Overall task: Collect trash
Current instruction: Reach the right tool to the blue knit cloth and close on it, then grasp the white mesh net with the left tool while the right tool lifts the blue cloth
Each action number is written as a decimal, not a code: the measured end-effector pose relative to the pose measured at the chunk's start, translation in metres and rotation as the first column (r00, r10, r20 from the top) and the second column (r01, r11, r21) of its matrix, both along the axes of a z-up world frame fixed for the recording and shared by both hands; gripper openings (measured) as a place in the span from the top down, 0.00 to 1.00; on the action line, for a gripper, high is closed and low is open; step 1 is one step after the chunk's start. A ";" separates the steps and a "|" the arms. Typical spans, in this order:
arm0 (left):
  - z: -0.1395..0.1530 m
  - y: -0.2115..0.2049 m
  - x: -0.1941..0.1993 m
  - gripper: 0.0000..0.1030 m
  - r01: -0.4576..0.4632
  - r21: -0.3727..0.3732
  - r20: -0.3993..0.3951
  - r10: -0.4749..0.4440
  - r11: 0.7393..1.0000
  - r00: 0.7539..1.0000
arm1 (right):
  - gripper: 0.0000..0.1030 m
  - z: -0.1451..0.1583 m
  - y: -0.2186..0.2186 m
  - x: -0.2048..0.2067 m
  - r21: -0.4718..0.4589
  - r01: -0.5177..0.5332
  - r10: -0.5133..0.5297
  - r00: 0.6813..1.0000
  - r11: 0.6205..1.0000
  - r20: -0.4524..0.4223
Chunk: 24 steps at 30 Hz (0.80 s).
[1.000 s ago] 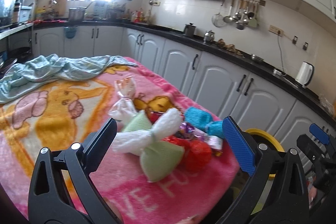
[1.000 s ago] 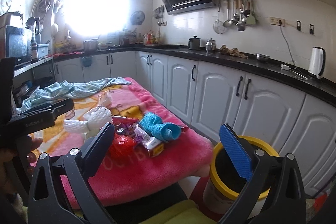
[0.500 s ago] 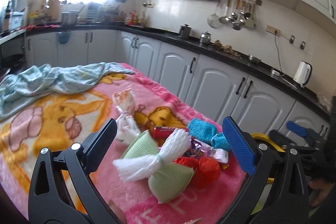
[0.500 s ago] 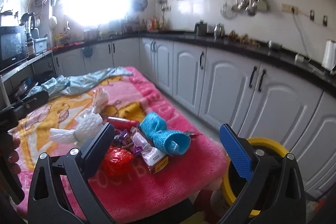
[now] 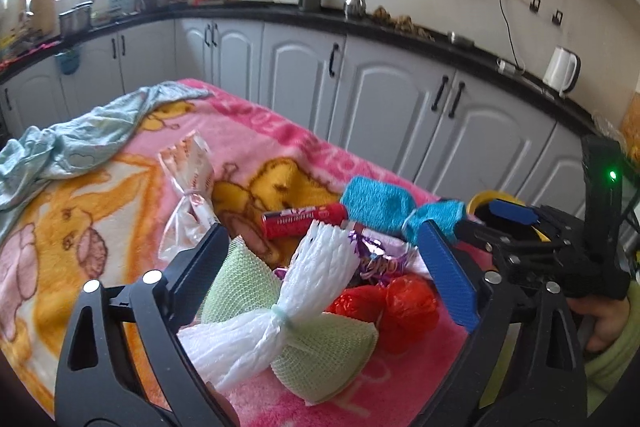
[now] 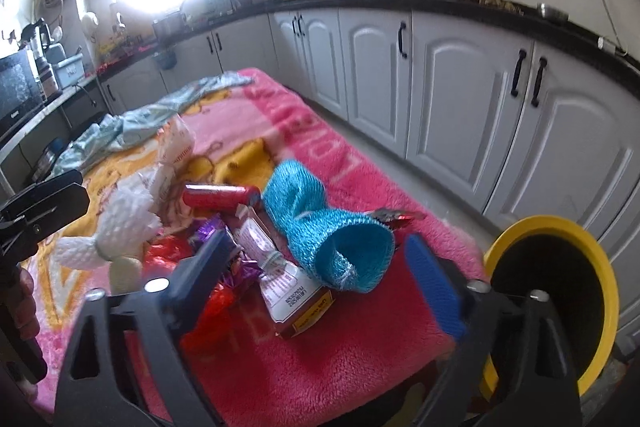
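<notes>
1. Here, the left gripper [image 5: 328, 263] is closing with nothing pinched yet, its jaws straddling the white foam net [image 5: 276, 303] tied over a green foam net [image 5: 320, 359]
2. The right gripper [image 6: 316, 267] is likewise closing, unclamped, around the blue foam net [image 6: 332, 239] and small carton [image 6: 296, 295]
3. These nets are looking light, soft and springy; gripping at the knotted waist is probably safest
4. The yellow-rimmed bin [image 6: 556, 291] is standing just beside the pink blanket [image 6: 320, 359]
</notes>
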<state>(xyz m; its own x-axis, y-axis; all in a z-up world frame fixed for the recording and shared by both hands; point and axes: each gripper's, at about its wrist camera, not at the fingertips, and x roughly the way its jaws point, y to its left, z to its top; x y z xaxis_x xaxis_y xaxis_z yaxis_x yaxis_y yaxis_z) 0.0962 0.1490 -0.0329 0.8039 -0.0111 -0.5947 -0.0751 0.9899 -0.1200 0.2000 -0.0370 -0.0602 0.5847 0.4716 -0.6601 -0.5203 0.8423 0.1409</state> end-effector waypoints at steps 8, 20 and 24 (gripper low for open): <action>-0.014 0.002 0.016 0.37 0.057 0.022 -0.099 -0.055 0.998 0.994 | 0.69 -0.021 0.010 0.017 -0.031 -0.040 0.037 0.996 0.999 -0.077; -0.018 0.007 0.017 0.92 0.093 -0.005 -0.140 -0.093 0.996 0.986 | 0.94 0.004 0.009 0.011 0.042 -0.122 0.123 0.992 0.992 -0.030; -0.007 0.014 0.011 0.94 0.090 -0.033 -0.103 -0.093 0.995 0.990 | 0.94 0.020 0.008 0.009 0.089 -0.150 0.152 0.988 0.985 -0.016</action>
<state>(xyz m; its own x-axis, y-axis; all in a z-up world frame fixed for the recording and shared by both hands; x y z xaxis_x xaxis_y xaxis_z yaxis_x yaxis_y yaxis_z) 0.1074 0.1628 -0.0400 0.7323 -0.0995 -0.6737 0.0022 0.9896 -0.1438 0.2089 -0.0295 -0.0400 0.4878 0.6095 -0.6249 -0.6363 0.7384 0.2234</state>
